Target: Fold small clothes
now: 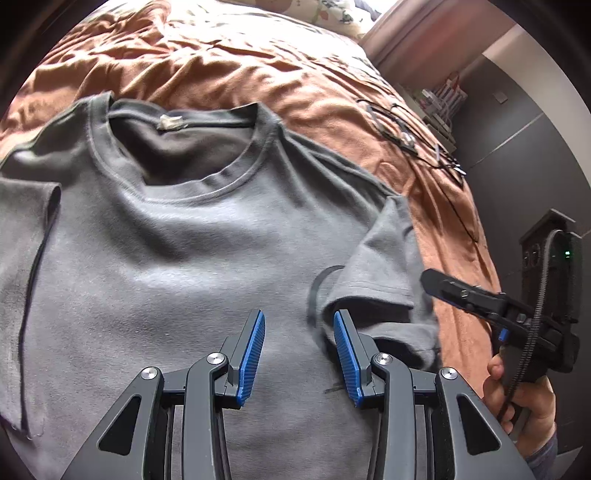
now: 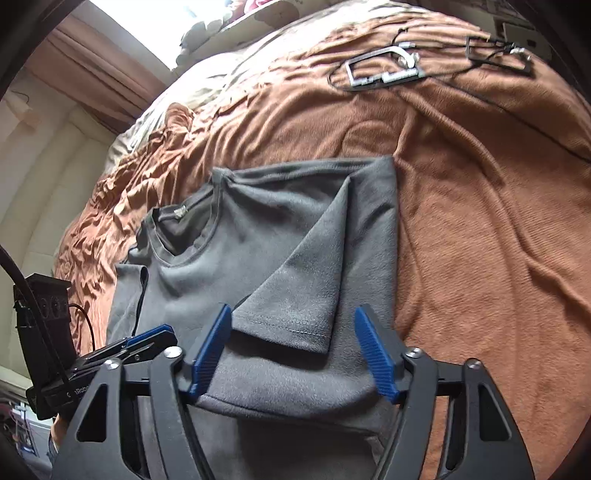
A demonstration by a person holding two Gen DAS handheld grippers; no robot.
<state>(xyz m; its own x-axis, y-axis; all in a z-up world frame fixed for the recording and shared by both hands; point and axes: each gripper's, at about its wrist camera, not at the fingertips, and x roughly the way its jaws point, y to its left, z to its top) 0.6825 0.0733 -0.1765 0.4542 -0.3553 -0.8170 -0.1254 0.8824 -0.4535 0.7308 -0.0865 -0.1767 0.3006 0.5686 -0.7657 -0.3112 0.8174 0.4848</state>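
Note:
A small grey T-shirt (image 1: 177,236) lies front up on an orange-brown bedspread, collar toward the far side. Both sleeves are folded inward over the body; the right sleeve (image 2: 299,288) lies as a triangular flap. My left gripper (image 1: 299,321) is open and empty just above the shirt's chest, beside the folded right sleeve (image 1: 380,266). My right gripper (image 2: 293,321) is open and empty, its fingers to either side of the sleeve's hem, above the shirt (image 2: 229,258). The right gripper also shows in the left wrist view (image 1: 480,299), held by a hand.
The orange-brown bedspread (image 2: 480,206) is rumpled all around the shirt. Metal frames with black cables (image 2: 388,70) lie on it at the far right. A floral pillow (image 1: 332,14) sits at the head. A dark wall and shelf (image 1: 517,155) stand beyond the bed's right edge.

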